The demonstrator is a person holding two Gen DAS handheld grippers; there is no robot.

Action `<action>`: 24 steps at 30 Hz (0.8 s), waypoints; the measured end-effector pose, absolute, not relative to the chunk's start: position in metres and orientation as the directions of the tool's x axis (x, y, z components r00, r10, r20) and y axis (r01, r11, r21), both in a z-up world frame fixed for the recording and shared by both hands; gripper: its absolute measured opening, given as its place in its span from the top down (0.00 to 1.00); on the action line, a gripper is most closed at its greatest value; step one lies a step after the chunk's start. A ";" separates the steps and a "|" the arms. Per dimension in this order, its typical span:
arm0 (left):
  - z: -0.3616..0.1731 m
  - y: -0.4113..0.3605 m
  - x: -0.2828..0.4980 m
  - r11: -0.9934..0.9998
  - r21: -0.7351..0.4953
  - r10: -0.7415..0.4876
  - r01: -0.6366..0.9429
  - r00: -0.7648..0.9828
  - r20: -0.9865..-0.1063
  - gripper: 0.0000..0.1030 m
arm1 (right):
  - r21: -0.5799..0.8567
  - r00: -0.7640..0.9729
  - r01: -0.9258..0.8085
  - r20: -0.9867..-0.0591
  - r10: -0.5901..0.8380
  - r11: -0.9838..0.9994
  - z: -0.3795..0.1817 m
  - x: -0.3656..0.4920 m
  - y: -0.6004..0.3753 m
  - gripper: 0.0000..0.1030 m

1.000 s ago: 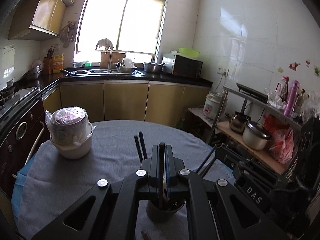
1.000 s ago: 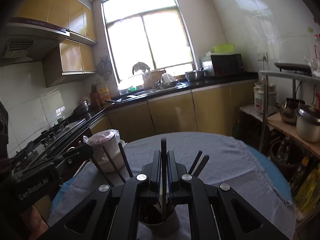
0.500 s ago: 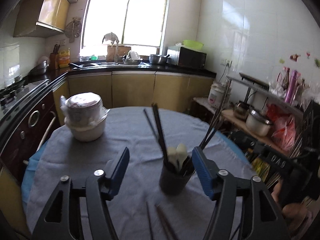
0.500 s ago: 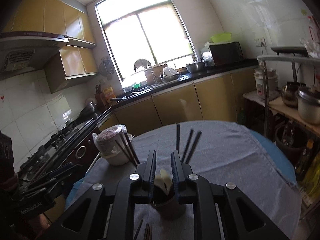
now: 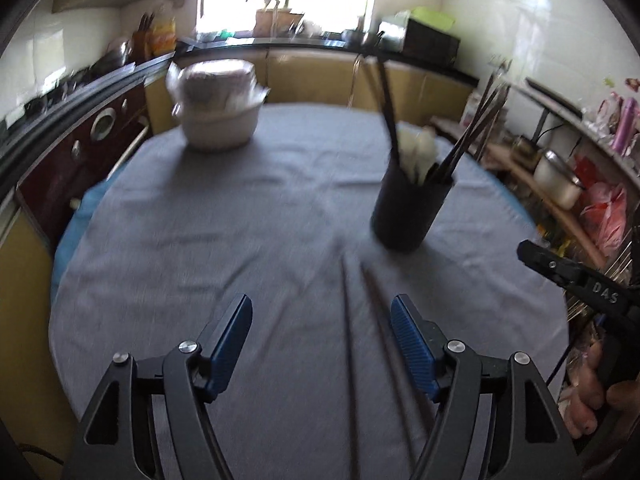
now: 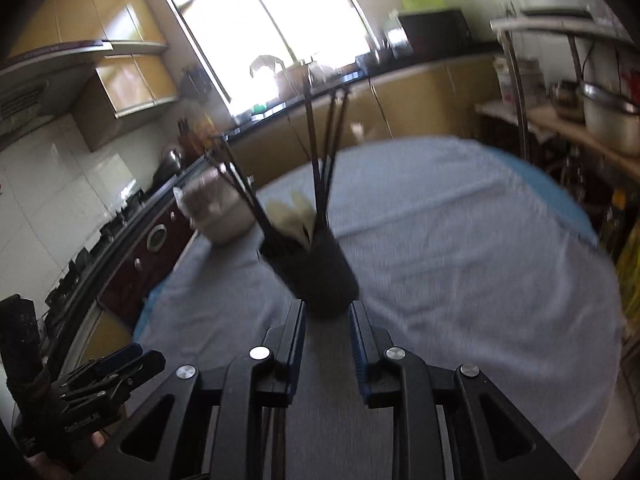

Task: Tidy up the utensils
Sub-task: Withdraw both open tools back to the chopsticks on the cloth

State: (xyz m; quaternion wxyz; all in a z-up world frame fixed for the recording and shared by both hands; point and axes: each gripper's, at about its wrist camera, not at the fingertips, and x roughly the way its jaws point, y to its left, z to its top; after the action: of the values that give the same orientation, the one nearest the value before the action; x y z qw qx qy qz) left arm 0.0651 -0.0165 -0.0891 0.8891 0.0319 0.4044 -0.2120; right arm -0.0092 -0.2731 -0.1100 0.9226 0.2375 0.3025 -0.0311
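Note:
A dark utensil cup (image 5: 408, 212) stands on the grey tablecloth (image 5: 240, 220), holding several black chopsticks and pale spoons (image 5: 416, 152). Two loose dark chopsticks (image 5: 352, 344) lie on the cloth in front of it. My left gripper (image 5: 322, 320) is open and empty, low over the cloth, with the loose chopsticks running between its fingers. In the right wrist view the cup (image 6: 320, 272) stands just beyond my right gripper (image 6: 326, 312), which is open with a narrow gap and holds nothing. The other gripper shows at the lower left (image 6: 100, 376).
A white lidded pot wrapped in plastic (image 5: 216, 108) stands at the far left of the round table. Kitchen counters and a stove run along the left and back. A shelf with pots and bags (image 5: 560, 176) stands to the right.
Both grippers let go of chopsticks into the cup, opened and pulled back and down. The cup now sits farther ahead, and the loose chopsticks lie between the left fingers.

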 end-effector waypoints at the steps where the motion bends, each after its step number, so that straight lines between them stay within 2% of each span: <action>1: -0.096 -0.013 0.063 0.912 -0.118 -0.342 0.393 0.570 -0.747 0.29 | 0.421 0.806 0.202 -0.584 0.094 0.884 -0.116 -0.011 -0.271 0.77; 7: -0.125 0.002 0.048 0.927 -0.120 -0.301 0.356 0.515 -0.803 0.29 | 0.434 0.748 0.187 -0.645 0.159 0.882 -0.149 -0.018 -0.257 0.77; 14: -0.137 0.000 0.031 0.918 -0.097 -0.291 0.384 0.491 -0.821 0.29 | 0.430 0.685 0.116 -0.687 0.242 0.895 -0.163 -0.018 -0.226 0.77; 24: -0.152 -0.006 0.022 0.908 -0.073 -0.275 0.413 0.455 -0.847 0.29 | 0.322 0.621 0.084 -0.757 0.203 0.943 -0.175 -0.013 -0.192 0.77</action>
State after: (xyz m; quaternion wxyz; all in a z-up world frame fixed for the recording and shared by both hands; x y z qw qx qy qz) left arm 0.0221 -0.0065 -0.1522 0.8499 0.0718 0.4812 -0.2024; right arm -0.0130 -0.1923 -0.1746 0.8851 0.1655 0.4337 0.0335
